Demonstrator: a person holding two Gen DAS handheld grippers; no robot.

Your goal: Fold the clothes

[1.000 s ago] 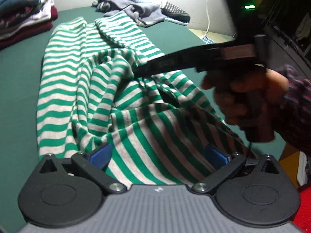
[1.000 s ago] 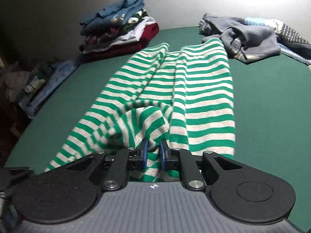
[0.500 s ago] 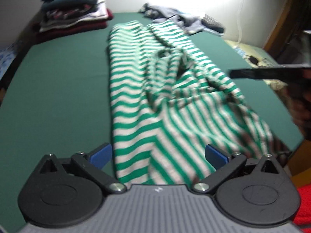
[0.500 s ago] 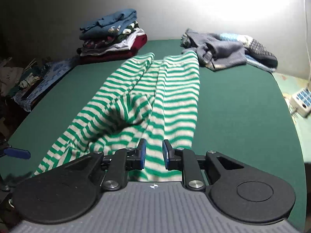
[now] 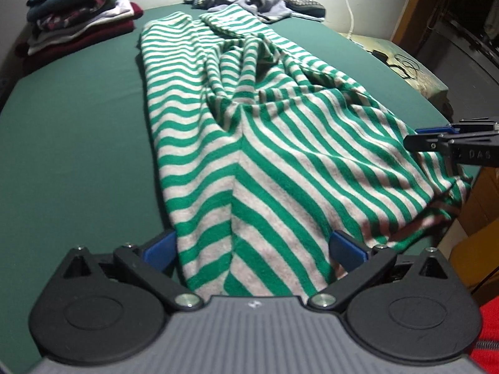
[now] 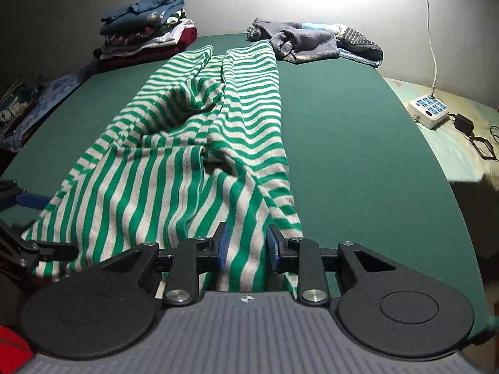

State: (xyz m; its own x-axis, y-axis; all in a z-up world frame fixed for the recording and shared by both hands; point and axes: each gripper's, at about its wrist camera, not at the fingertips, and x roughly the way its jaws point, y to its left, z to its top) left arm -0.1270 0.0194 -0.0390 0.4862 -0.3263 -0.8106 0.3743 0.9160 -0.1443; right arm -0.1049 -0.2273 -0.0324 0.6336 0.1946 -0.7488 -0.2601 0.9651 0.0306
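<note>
A green-and-white striped garment lies lengthwise on the green table, rumpled in the middle. Its near right part hangs over the table edge. My left gripper is open wide at the near end, the cloth lying between its blue pads untouched. My right gripper is shut on a bunch of the near hem, which fills the narrow gap between its pads. In the left wrist view the right gripper reaches in from the right, over the hanging corner. In the right wrist view the left gripper shows at the left edge.
A stack of folded clothes stands at the far left. A grey knit pile lies at the far end by the garment's top. A power strip with cables sits beyond the right edge. Bare green surface flanks the garment.
The right gripper drew the bunched cloth back from the middle to the near edge, spreading the garment lengthwise; its pads now stand slightly wider. The left gripper pulled back to the near end, still open.
</note>
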